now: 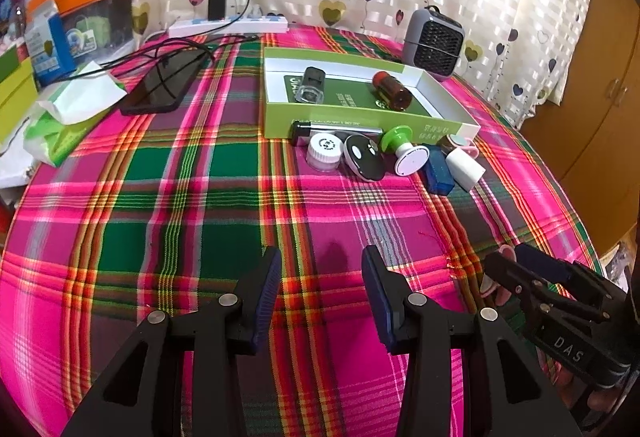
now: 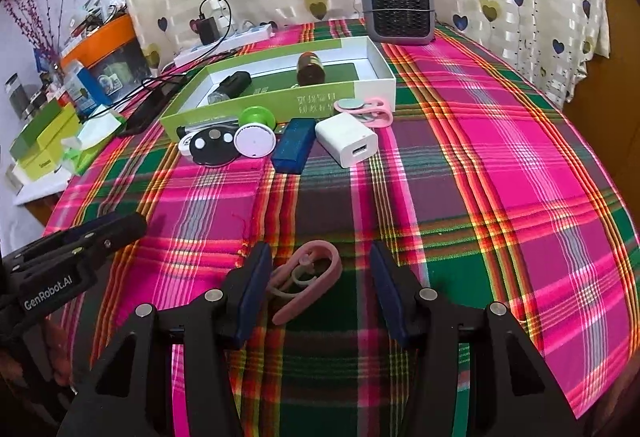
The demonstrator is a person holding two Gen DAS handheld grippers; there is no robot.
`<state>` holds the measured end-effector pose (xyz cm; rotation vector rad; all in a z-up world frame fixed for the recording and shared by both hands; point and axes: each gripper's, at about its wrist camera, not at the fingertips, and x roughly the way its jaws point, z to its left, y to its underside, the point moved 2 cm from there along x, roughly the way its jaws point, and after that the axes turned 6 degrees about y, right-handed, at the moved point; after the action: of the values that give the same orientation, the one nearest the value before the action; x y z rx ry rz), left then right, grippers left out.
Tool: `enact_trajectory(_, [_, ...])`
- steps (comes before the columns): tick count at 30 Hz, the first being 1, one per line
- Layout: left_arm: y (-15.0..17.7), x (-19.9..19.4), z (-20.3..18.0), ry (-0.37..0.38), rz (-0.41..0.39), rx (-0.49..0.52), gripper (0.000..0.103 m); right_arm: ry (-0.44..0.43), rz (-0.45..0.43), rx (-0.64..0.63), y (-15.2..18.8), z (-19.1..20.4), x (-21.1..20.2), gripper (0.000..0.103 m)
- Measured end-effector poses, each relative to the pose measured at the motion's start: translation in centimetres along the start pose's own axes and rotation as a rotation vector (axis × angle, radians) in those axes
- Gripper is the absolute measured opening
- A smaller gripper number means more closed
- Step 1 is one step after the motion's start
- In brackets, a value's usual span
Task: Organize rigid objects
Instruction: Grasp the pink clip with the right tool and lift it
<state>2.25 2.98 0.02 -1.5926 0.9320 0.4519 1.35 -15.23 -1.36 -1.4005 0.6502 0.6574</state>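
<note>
A pink clip (image 2: 308, 277) lies on the plaid cloth between the fingers of my right gripper (image 2: 320, 261), which is open; its pads do not press on the clip. My left gripper (image 1: 322, 265) is open over bare cloth, with nothing between its fingers. The green-and-white box (image 1: 360, 121) holds an amber bottle (image 1: 392, 89) and a clear bottle with a black cap (image 1: 310, 87). In front of it sit a white jar (image 1: 324, 153), a black key fob (image 1: 364, 157), a green-and-white stamp (image 1: 404, 149), a blue stick (image 2: 294, 145), a white charger (image 2: 348, 141) and a second pink clip (image 2: 364, 111).
A grey heater (image 2: 398, 9) stands behind the box. A dark phone (image 1: 164, 85) with cables, a power strip (image 1: 228, 25), a tissue pack (image 1: 60, 125) and stacked boxes crowd the left edge. Plaid cloth (image 2: 500, 157) stretches to the right.
</note>
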Motion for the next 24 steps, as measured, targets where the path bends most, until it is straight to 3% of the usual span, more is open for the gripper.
enact_trajectory(14, [-0.5,0.7,-0.6,0.022,0.02,0.016,0.041,0.08,-0.018,-0.064,1.0,-0.5,-1.2,0.052])
enact_trajectory(24, [-0.8,1.7,-0.4,0.032,0.042,0.006,0.041,0.049,0.004,-0.065,1.3,-0.7,-0.5,0.051])
